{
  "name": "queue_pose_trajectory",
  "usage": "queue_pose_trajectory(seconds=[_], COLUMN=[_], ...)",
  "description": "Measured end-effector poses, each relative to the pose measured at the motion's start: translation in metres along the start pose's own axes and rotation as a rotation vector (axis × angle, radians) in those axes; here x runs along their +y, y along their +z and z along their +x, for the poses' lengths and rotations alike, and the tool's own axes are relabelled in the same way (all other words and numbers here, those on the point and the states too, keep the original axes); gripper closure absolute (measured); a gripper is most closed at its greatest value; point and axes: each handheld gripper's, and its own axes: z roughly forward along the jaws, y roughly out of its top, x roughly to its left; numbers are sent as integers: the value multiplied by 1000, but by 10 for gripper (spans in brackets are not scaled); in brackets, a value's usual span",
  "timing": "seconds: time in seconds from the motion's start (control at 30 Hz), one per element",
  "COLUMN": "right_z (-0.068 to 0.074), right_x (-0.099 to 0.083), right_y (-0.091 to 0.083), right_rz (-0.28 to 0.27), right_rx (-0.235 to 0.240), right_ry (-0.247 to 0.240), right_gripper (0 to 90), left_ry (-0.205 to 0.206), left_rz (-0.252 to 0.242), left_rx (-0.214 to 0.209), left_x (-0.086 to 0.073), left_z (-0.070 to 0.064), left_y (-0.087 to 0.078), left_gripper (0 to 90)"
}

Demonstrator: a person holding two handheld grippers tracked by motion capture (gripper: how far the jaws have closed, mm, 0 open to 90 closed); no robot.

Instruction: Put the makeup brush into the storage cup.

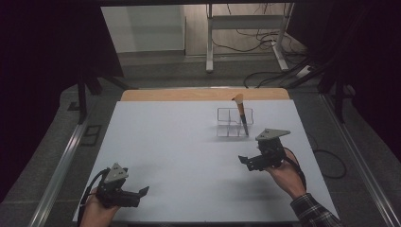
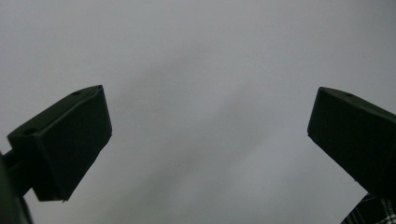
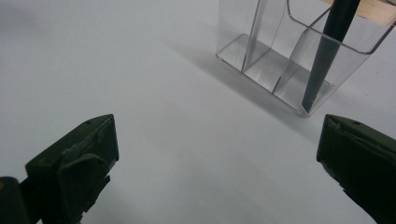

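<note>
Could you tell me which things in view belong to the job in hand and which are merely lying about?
Part of the job:
- makeup brush, leaning in the organiser
- clear organiser with compartments
- right tool, open, nearest the organiser
- left tool, open, over bare table

Just lying about:
- white table
- cables on the floor beyond
- metal stand

A makeup brush — black handle, tan bristles up — stands tilted in the near right compartment of a clear divided organiser, which sits upright on the white table's far right part.
</note>
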Motion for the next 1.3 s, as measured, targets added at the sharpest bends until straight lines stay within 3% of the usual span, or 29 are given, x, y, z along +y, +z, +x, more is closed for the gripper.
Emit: queue_pose_trajectory(seconds=[1.3], right_z=[3], right_x=[-23], right_y=[-27], right_rz=[10], right_rx=[-10], right_ry=[23], right_gripper=[0], left_ry=[0], left_rz=[1], left_rx=[1], left_x=[0], left_z=[0], left_y=[0], left_gripper=[5])
